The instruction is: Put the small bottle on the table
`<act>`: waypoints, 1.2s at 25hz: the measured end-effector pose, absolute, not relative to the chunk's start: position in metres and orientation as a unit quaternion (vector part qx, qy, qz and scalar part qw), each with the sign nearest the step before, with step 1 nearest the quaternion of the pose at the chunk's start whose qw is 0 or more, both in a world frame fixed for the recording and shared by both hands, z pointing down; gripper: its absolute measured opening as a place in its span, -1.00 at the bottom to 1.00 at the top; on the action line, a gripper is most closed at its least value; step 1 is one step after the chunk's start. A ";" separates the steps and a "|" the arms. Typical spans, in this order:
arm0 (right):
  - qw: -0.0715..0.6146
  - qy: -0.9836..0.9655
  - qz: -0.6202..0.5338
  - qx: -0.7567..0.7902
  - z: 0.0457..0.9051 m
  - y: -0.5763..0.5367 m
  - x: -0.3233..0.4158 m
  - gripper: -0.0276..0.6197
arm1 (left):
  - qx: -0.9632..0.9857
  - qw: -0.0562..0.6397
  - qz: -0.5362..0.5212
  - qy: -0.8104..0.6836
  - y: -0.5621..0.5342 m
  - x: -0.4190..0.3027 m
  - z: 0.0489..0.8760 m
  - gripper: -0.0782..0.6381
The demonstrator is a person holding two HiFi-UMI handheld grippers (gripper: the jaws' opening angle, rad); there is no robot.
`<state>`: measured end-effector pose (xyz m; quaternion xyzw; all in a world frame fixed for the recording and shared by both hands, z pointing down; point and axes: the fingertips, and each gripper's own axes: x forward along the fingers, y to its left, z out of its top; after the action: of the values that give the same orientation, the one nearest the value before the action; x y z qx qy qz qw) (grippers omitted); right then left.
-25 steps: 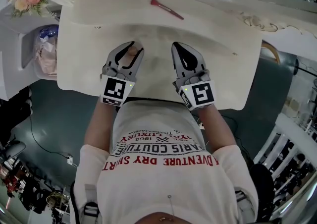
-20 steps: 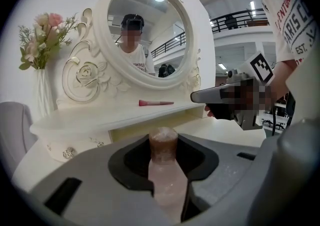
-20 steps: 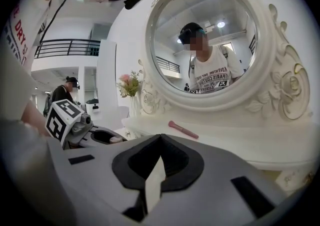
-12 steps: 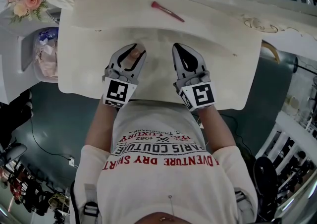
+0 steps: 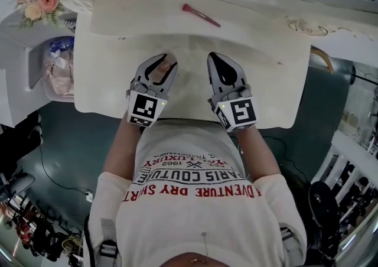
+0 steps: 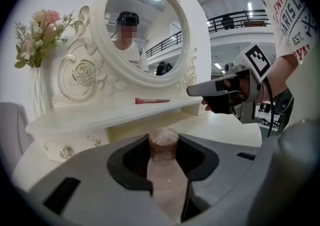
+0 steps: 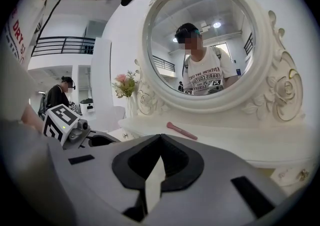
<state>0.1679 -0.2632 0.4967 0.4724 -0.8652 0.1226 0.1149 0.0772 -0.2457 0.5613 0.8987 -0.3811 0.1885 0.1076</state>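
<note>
I judge that I am at the carrying step, with the setting-down not yet done. My left gripper [image 5: 165,62] is clamped on the small bottle [image 6: 165,175], its 2 jaws pressing the body from either side. The cap points ahead towards the brush [image 5: 199,14]. The bottle hangs over the table [image 5: 266,82], on my side of the brush and lower than the shelf the brush lies on. No view tells me whether it touches the tabletop.

My right gripper [image 5: 217,60] sits to the right of the left one, also on my side of the brush. Its jaws are together with nothing between them.

The next move calls for lowering the left gripper until the bottle rests on the bare top short of the brush, then parting the jaws and backing off. The bottle lies along the jaws rather than upright, so it may roll once freed.

As for containers:
- The bottle looks pinkish-brown inside, but I cannot tell how full it is.
- A vase [image 6: 38,95] far left of the brush holds flowers [image 6: 40,32].
- A bin [image 5: 59,74] beyond the table edge, left of the brush, holds pale bagged stuff I cannot identify.
</note>
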 end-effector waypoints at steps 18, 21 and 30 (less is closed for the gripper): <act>0.091 -0.867 0.096 0.480 0.442 -0.220 0.137 -0.92 | 0.913 0.064 0.150 -0.374 -0.222 0.048 0.472 -0.22; 0.091 -0.870 0.089 0.477 0.434 -0.210 0.127 -0.92 | 0.913 0.063 0.147 -0.376 -0.214 0.038 0.457 -0.40; 0.064 -0.861 0.064 0.500 0.401 -0.198 0.118 -0.92 | 0.908 0.035 0.141 -0.392 -0.209 0.011 0.414 -0.76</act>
<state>0.1180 -0.1984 0.4011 0.5004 -0.8610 0.0644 0.0636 0.0105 -0.2085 0.4139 0.9085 -0.3918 0.1414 0.0349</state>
